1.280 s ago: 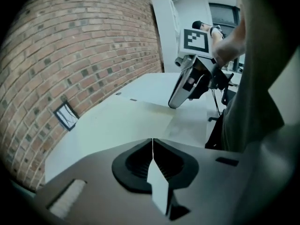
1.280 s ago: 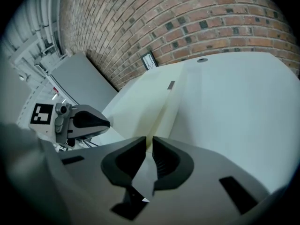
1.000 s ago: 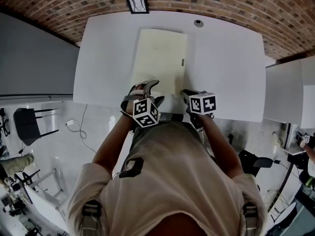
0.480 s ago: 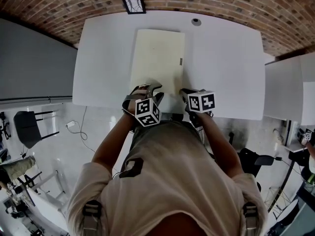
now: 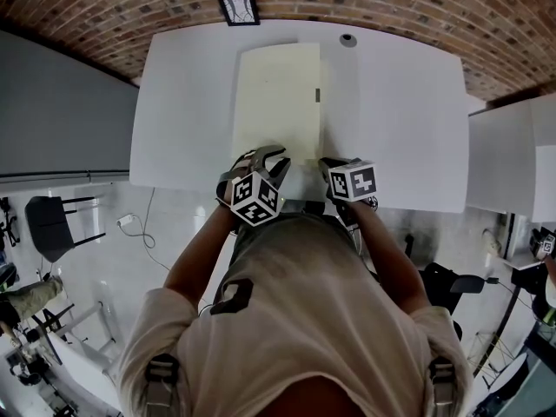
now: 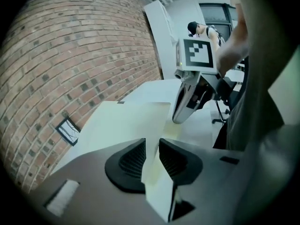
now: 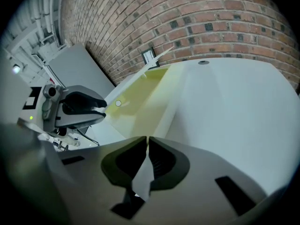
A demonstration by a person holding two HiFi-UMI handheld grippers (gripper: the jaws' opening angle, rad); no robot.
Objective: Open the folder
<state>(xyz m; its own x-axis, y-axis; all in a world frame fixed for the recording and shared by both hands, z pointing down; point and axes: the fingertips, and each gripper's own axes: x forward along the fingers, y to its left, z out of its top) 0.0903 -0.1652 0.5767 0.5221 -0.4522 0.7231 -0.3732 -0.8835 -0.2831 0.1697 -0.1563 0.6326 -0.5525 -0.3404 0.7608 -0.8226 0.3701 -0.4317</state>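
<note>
We've got the pale yellow folder [image 5: 274, 94] lying down the middle of the white table [image 5: 400, 102], from the near edge almost to the far edge under the brick wall [image 5: 391, 7]. The left gripper [image 5: 271, 158] is at its near-left corner, jaws closing with the cover between them. The right gripper [image 5: 330, 165] is clamped on a leaf at the near-right corner. We spot a cable hole [image 5: 348, 40] by the far edge and a black chair [image 5: 48, 220] on the pale floor [image 5: 174, 207].
</note>
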